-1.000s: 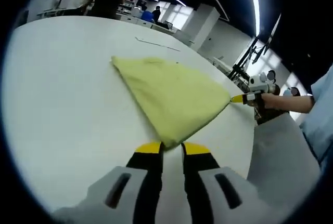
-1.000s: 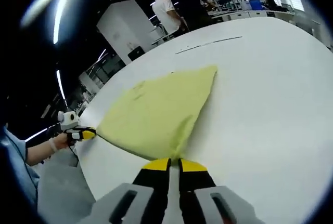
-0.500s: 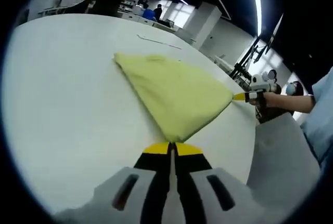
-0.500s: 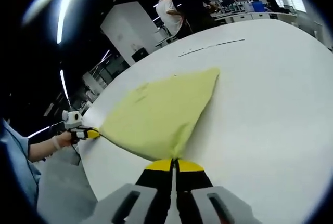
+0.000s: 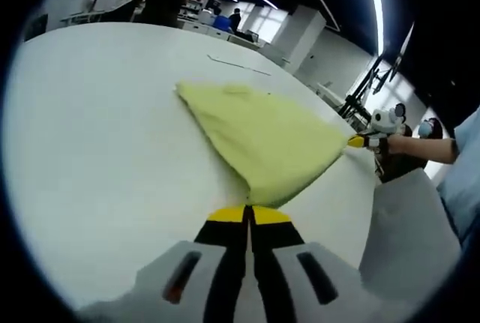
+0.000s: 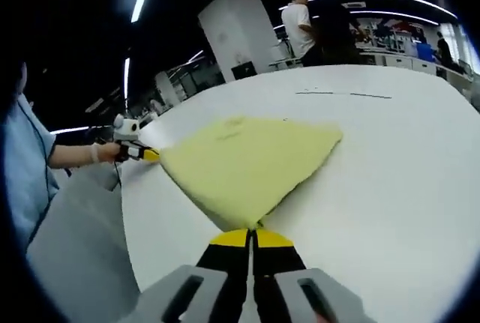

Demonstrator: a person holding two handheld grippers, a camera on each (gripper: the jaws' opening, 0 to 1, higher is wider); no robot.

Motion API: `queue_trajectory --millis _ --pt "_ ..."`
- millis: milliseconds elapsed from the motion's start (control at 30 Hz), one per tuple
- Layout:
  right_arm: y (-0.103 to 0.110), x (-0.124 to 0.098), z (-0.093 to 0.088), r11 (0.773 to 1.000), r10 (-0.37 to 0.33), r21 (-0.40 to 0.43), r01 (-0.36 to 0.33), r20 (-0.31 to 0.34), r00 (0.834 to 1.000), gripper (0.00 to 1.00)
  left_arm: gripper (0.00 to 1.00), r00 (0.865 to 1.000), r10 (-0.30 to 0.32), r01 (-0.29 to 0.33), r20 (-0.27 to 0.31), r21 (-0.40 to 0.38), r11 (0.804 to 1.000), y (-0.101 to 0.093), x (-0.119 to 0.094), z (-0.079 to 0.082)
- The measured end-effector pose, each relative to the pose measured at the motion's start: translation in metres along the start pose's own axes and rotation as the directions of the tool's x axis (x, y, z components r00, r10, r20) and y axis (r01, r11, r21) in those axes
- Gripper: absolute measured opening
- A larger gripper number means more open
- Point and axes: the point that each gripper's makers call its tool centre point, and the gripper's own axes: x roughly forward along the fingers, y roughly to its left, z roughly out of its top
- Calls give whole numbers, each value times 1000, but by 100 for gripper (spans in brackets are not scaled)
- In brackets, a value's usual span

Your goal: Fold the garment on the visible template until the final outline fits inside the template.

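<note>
On the white table (image 5: 82, 136) in front of me lies the yellow garment (image 5: 262, 139), folded into a flat triangular shape with its far edge resting on the tabletop. My left gripper (image 5: 248, 214) has its yellow-tipped jaws pressed together on the near corner of the cloth, which comes to a point right at the tips. From that view my right gripper (image 5: 358, 142) shows at the right, its yellow tip touching the garment's right corner at the table's edge, with my hand (image 5: 409, 145) behind it and a pale blue sleeve (image 5: 459, 180) further right.

From the right gripper view, the jaws of the right gripper (image 6: 252, 236) are likewise closed together on a corner of the garment (image 6: 247, 160), the fabric tapering straight into them. My left gripper (image 6: 148, 155) comes in from the left there, its yellow tip meeting the cloth's left corner, my hand (image 6: 105, 151) wrapped round the handle. The garment is stretched between the two pinched corners and looks slightly raised along that near edge.

Beyond the cloth, on the far part of the table, a thin dark line (image 6: 343, 94) is marked on the surface, well apart from the garment. Far off, people (image 6: 319, 27) stand by desks.
</note>
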Motion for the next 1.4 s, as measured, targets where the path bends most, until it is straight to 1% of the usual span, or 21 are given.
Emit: queue_trajectory --millis 100,167,200,233,267,300,367,500,633,700,800,867,1133,1267,1367,1400 --pt "2 -3 -2 996 31 -80 -34 -29 999 0 0 1000 0 0 -1 0 1000 1 0 1" --pt "5 -4 -6 987 44 -153 -55 -74 996 0 0 1000 -2 2 -4 4 1000 -1 -2 1" --pt "5 -4 -9 978 42 -198 -62 -100 994 0 0 1000 -5 5 -10 4 1000 -2 -3 -1" --pt "6 -4 -11 972 47 -223 -72 -115 992 0 0 1000 -6 6 -13 10 1000 -3 -3 -2" --pt "8 -3 -14 968 56 -236 -86 -130 990 0 0 1000 -6 7 -19 10 1000 -3 -3 -4" --pt "9 -3 -15 969 58 -232 -87 -129 990 0 0 1000 -7 7 -21 10 1000 -4 -3 -5" --pt "8 -2 -21 964 51 -250 -89 -153 987 0 0 1000 -10 11 -27 11 1000 -6 -4 -9" --pt "6 -1 -26 965 39 -249 -81 -168 985 0 0 999 -20 21 -37 11 1000 -11 -5 -16" --pt "0 -2 -26 970 14 -236 -52 -160 987 0 0 999 -31 31 -44 15 999 -18 -7 -22" --pt "-1 -2 -26 970 8 -239 -46 -158 987 0 0 998 -35 36 -56 20 999 -20 -7 -26" --pt "-3 -2 -26 973 4 -228 -40 -157 988 0 0 998 -35 36 -57 17 999 -20 -7 -29" --pt "-3 -2 -27 973 4 -227 -41 -161 987 0 0 998 -36 37 -51 6 999 -20 -7 -29" --pt "-2 -3 -29 980 4 -194 -36 -166 986 0 0 998 -35 35 -51 14 999 -18 -7 -28" --pt "-4 -6 -32 982 -13 -189 -19 -168 986 0 0 998 -29 29 -51 15 999 -18 -7 -27" --pt "-7 -12 -33 987 -29 -163 3 -153 988 0 0 999 -19 19 -41 7 1000 -17 -9 -25" --pt "-8 -15 -31 990 -33 -141 14 -136 990 0 1 999 -17 17 -36 8 1000 -17 -11 -24"
